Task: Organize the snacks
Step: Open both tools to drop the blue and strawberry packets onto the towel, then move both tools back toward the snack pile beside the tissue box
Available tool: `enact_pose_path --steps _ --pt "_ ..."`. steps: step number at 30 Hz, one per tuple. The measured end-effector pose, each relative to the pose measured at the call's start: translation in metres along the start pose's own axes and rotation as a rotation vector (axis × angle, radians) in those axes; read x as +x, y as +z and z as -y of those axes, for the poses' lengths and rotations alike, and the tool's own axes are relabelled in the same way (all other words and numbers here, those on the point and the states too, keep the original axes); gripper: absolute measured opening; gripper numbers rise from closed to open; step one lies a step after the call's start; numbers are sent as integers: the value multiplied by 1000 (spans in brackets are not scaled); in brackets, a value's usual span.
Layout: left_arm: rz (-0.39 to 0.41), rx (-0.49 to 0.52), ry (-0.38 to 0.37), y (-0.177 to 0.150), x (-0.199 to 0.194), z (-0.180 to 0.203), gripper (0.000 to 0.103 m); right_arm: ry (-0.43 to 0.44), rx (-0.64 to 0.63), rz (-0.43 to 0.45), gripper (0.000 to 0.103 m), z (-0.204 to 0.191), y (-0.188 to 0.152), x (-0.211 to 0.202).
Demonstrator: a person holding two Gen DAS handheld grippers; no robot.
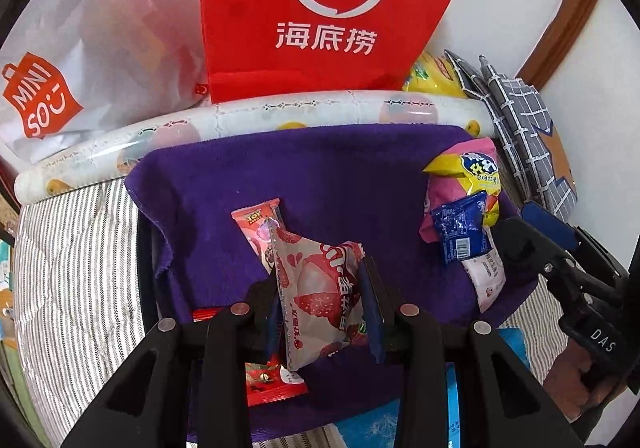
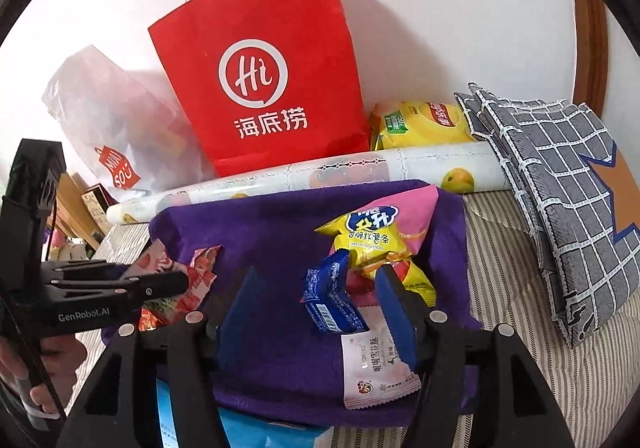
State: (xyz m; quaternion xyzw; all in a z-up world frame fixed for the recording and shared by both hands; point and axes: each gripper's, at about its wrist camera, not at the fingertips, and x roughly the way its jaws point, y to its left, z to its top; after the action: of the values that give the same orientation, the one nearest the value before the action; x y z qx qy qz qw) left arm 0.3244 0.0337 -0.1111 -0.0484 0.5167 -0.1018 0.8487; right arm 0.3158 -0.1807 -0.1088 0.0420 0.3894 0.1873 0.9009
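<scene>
My left gripper [image 1: 324, 308] is shut on a white-and-pink strawberry snack packet [image 1: 316, 288], held above the purple towel [image 1: 320, 175]. Under it lie a pink Toy Story packet [image 1: 256, 224] and a red packet [image 1: 268, 380]. To the right is a pile: a yellow sweet-potato-stick bag [image 2: 368, 240], a blue packet [image 2: 332, 300] and a white-pink packet [image 2: 376, 372]. My right gripper [image 2: 316, 280] stands open over this pile. The blue packet sits between its blue pads [image 2: 396, 312] with a gap on each side. The left gripper [image 2: 176, 280] shows at the left of the right wrist view.
A red paper bag [image 2: 264, 87] and a white Miniso plastic bag [image 2: 116, 135] stand against the wall. A fruit-patterned roll [image 2: 360, 167] lies along the towel's far edge, beside a yellow chips bag [image 2: 416, 123] and grey checked cloth [image 2: 560, 187]. Striped bedding [image 1: 80, 268] surrounds the towel.
</scene>
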Motion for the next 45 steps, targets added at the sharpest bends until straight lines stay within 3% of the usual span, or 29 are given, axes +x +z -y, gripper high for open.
enact_pose_path --steps 8,12,16,20,22,25,27,32,35,42,45 --pt "7 11 -20 0 -5 3 36 -10 -19 3 60 -3 -1 0" --pt "19 5 -41 2 -11 5 56 -4 -25 19 60 -5 -2 -3" --pt "42 23 -50 2 -21 10 60 -31 -14 40 71 -4 -1 -5" --pt "74 38 -47 2 -33 17 61 -70 9 67 74 -4 1 -14" --pt "84 49 -57 2 -38 20 62 -73 1 99 85 -8 1 -23" --pt "112 57 -18 2 -47 26 68 -180 -4 145 90 -12 2 -34" --pt "120 58 -6 2 -53 28 69 -244 1 112 90 -13 5 -39" --pt "130 41 1 1 -72 33 75 -315 41 69 90 -13 2 -61" --pt "156 40 10 -2 -86 36 75 -320 35 103 90 -17 -7 -86" --pt "215 46 -82 -16 -122 46 75 -400 -18 136 89 -37 -28 -134" --pt "253 71 -125 -34 -136 47 75 -384 -1 109 90 -41 -42 -144"
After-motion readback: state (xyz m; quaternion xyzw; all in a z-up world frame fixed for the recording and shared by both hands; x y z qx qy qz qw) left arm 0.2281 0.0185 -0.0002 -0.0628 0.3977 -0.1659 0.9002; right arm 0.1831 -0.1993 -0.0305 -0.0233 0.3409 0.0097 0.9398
